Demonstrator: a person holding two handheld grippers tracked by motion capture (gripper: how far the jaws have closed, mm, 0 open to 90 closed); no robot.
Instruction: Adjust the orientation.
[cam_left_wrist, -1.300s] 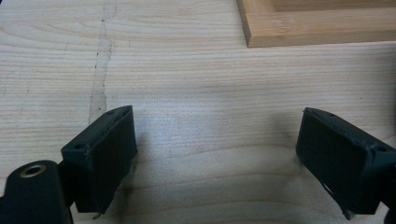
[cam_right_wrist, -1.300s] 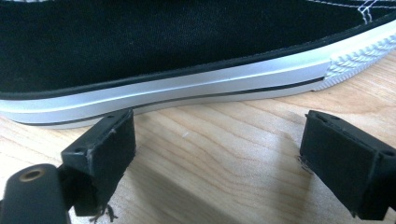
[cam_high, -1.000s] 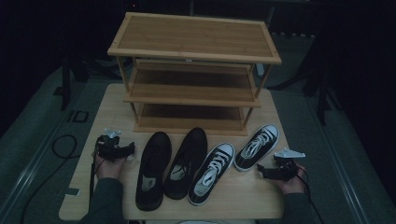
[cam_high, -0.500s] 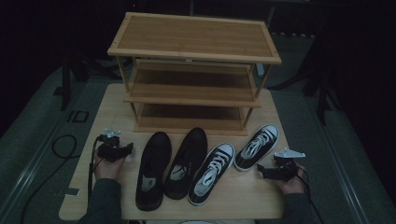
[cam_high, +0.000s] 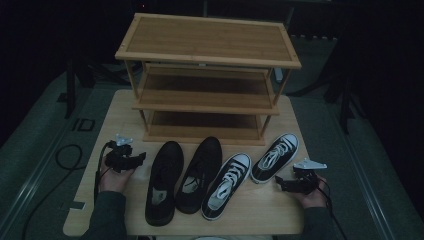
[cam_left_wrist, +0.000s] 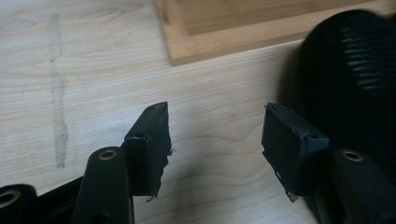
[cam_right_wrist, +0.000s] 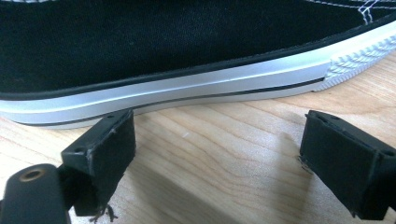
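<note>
On the pale wood counter (cam_high: 100, 117), four shoes are lined up before the rack (cam_high: 207, 80), prob. for shelving. Left gripper (cam_high: 131, 160) beside the black shoe (cam_high: 162, 182), right gripper (cam_high: 282, 183) beside the sneaker (cam_high: 275, 157); both jaws spread, nothing held.

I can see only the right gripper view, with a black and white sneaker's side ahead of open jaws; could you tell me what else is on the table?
Observer: Four shoes lie in a row: two black shoes at the left, two sneakers at the right. Yours is the right-hand sneaker.
Operator: Thank you. Where would the shoes go?
Observer: A three-tier wooden rack stands just behind the row, and the tiers I can see are bare.
Operator: And what is the left gripper doing?
Observer: The left gripper is open, holding nothing, with the leftmost black shoe beside its right jaw.
</note>
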